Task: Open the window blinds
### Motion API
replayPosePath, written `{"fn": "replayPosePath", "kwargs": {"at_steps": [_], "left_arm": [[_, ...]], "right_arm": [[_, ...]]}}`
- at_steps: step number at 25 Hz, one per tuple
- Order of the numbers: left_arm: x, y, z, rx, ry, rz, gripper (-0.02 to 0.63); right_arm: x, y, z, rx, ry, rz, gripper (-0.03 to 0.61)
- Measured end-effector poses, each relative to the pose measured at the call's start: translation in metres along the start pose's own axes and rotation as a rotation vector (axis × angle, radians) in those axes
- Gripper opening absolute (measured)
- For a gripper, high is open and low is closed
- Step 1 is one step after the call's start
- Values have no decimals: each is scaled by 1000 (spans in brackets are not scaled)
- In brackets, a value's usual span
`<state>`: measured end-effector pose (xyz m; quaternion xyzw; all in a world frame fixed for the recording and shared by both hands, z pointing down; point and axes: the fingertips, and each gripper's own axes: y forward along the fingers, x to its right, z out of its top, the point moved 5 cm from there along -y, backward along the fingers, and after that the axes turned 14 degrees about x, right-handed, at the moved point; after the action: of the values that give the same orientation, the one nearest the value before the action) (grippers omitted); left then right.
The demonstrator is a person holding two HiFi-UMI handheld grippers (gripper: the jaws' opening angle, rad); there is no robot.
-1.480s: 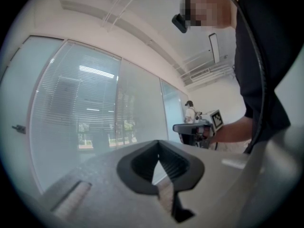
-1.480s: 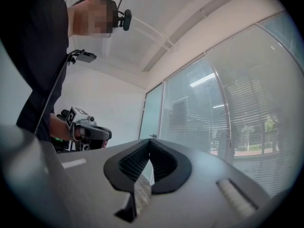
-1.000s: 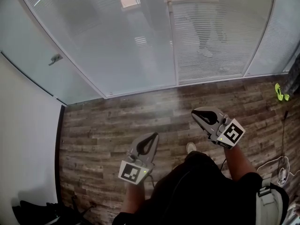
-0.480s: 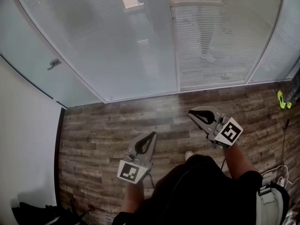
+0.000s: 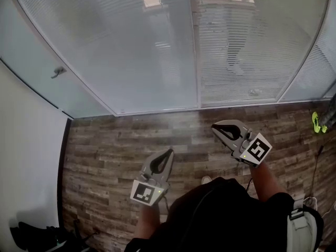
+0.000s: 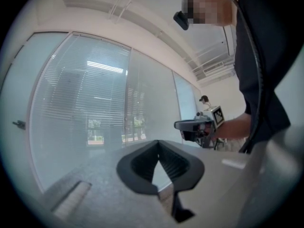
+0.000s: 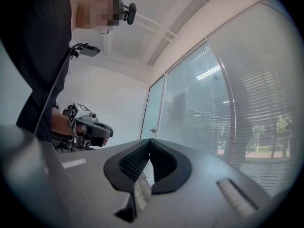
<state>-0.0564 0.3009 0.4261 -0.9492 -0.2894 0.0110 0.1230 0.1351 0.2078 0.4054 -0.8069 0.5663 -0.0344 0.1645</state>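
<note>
Window blinds (image 5: 131, 46) span the glazed wall from ten to two o'clock in the head view, lowered over the panes. Plank floor (image 5: 115, 146) lies below. Right gripper (image 5: 215, 128) is at four o'clock and left gripper (image 5: 170, 152) at six. Both have jaws closed tip to tip, holding nothing, well apart from the blinds.

Window blinds (image 5: 236, 51) — top cut off by the upper edge.
</note>
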Motion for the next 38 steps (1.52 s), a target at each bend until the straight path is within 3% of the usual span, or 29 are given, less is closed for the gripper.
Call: {"fn": "replayPosePath", "kwargs": {"at_steps": [14, 38], "left_arm": [[9, 56, -22, -33, 18, 4, 5], [-3, 83, -36, -53, -7, -20, 4]], "right_arm": [[51, -9, -18, 16, 39, 52, 5], [70, -16, -35, -14, 75, 35, 5]]}}
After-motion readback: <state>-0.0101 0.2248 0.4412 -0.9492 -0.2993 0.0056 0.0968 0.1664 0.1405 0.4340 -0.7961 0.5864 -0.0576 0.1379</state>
